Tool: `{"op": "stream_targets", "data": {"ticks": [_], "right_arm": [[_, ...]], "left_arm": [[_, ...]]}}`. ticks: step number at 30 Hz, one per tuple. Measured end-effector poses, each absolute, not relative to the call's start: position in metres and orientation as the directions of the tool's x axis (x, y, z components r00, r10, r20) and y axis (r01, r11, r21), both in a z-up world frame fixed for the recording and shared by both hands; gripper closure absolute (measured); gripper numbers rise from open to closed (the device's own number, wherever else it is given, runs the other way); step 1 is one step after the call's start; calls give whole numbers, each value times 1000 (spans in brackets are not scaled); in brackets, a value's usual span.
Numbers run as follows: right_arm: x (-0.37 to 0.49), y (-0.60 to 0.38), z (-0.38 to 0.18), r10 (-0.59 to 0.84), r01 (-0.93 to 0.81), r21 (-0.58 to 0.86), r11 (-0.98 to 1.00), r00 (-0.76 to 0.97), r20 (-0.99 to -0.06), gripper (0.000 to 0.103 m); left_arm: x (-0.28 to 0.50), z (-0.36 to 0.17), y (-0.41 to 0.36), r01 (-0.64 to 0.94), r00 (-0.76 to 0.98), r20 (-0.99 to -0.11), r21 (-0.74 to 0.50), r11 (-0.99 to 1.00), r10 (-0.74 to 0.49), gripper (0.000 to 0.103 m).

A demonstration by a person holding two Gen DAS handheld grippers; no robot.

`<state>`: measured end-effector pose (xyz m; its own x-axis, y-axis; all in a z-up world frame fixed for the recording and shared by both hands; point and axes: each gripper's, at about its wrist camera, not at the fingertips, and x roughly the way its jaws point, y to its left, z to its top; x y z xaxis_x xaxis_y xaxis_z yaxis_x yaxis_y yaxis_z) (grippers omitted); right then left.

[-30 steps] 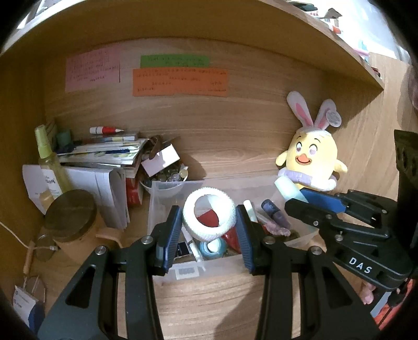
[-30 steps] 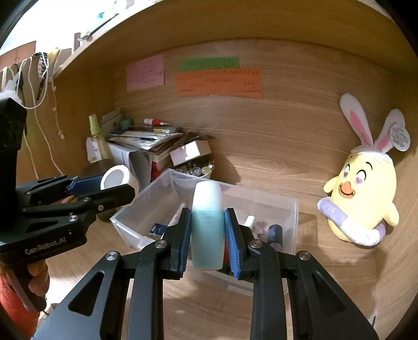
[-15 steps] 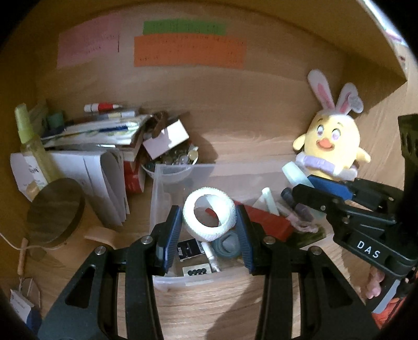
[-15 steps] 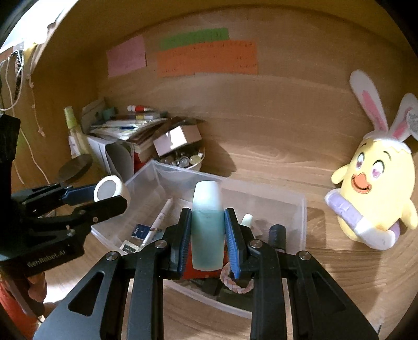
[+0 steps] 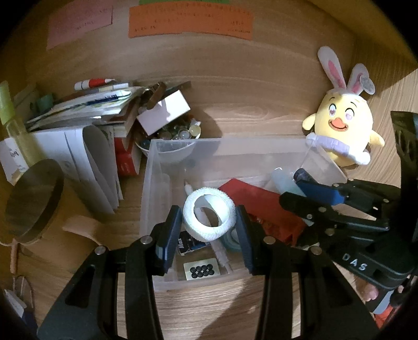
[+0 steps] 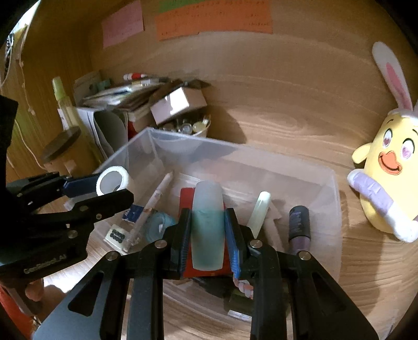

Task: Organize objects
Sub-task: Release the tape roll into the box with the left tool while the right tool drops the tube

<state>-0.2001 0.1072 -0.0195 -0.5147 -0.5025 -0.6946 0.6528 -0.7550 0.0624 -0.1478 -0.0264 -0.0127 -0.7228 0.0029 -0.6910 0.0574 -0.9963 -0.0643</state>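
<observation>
Over the clear bin (image 5: 156,183), the left gripper (image 5: 207,225) squeezes a soft, light white tape roll (image 5: 207,221); the right gripper (image 6: 207,232) clamps a smooth, maybe slippery bottle (image 6: 207,230) by its sides.

A dim wooden alcove (image 5: 261,86) with orange (image 5: 190,21) and pink paper notes (image 5: 78,23) on its back wall.

The right gripper (image 5: 292,188) carries the white letters "DAS" on its black body, seen from the left wrist camera. The left gripper (image 6: 115,188) has a pale brand word on its body, too blurred to read surely. The orange note (image 5: 190,21) and the pink note (image 5: 78,23) on the back wall carry small writing that cannot be read.
</observation>
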Motion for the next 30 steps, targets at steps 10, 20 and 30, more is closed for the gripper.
{"op": "stream_targets", "data": {"ticks": [10,20,30], "right_arm": [[-204,101,-28,-480,651,44,-757,-510,-714,80],[-203,106,-23,-486,649,65,-758,-496,-719,65],[-180,123,-3,-479,638,29,-770,-548,-685,53]], "left_arm": [[-148,-18,-26,49,-712,-702,-80,-996,22,49],[-134,-10,-28,43,-735,-677,-96,-994,34,44],[-113,-5,-26,44,-762,-647,-101,-994,32,40]]}}
